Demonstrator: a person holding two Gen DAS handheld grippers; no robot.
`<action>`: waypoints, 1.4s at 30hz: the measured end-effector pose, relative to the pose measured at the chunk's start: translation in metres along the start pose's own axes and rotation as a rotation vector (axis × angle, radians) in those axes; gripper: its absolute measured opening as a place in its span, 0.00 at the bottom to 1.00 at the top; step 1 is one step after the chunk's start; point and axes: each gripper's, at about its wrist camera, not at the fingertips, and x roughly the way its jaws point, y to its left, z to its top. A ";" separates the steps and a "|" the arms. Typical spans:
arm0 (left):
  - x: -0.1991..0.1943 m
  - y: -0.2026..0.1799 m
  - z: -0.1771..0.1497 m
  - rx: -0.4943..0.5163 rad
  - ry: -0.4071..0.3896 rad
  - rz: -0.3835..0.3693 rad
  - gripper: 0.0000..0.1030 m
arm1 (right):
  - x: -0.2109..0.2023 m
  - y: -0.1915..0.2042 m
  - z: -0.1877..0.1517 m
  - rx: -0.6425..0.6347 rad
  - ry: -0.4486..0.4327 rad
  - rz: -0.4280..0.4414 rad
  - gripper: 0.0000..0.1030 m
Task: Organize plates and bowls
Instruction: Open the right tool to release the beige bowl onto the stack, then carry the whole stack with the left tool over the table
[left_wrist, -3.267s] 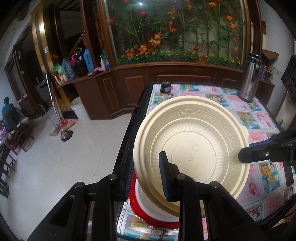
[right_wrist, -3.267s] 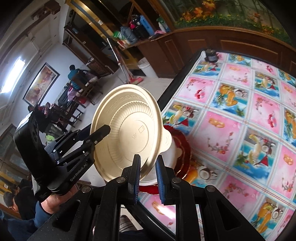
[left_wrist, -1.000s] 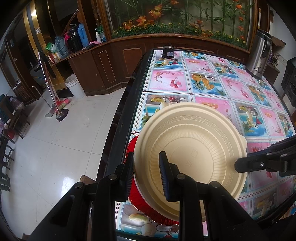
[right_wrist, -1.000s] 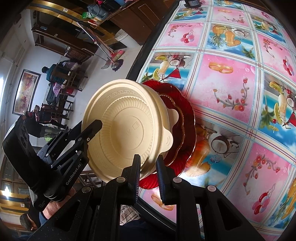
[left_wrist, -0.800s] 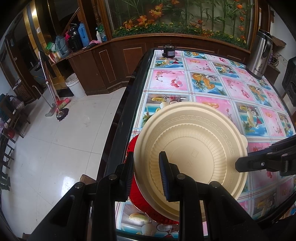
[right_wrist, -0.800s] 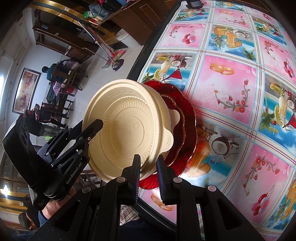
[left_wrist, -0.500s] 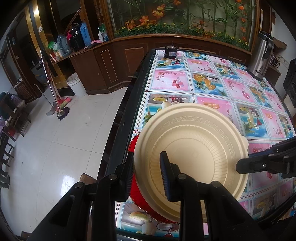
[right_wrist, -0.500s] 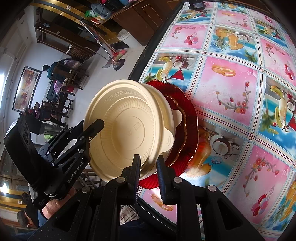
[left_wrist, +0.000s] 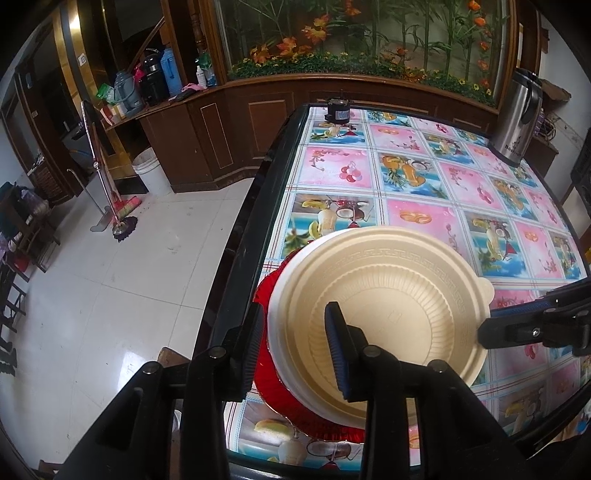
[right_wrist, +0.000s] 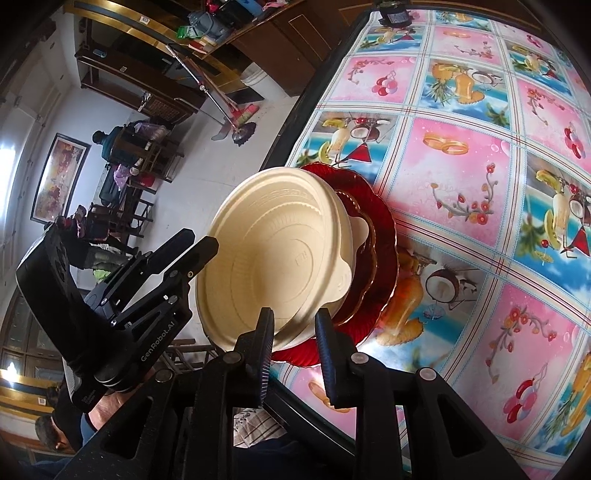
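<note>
Here, two grippers — left gripper (left_wrist: 295, 343), right gripper (right_wrist: 293, 338) — straddle one cream bowl (left_wrist: 380, 314).

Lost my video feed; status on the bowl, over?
Both grippers open, left gripper and right gripper straddling the bowl's rim. Cream bowl stacked on red plates at the table edge. Nothing in the way.

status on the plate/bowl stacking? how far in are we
Mostly stacked. Done: a red plate lies flat near the table edge with the cream bowl sitting on it. In hand: the left gripper and right gripper each straddle the bowl's rim from opposite sides, jaws parted rather than clamped, so this looks like the release. Left: pull both grippers clear. No other plates or bowls are in view.
</note>
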 end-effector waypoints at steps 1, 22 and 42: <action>-0.003 0.002 0.001 -0.007 -0.004 -0.001 0.32 | -0.002 -0.001 0.000 0.003 -0.006 0.001 0.25; 0.022 0.087 -0.038 -0.258 0.138 -0.211 0.47 | -0.015 -0.072 -0.025 0.161 -0.069 -0.030 0.25; 0.080 0.084 -0.032 -0.243 0.219 -0.345 0.24 | 0.017 -0.069 -0.018 0.095 -0.074 -0.075 0.25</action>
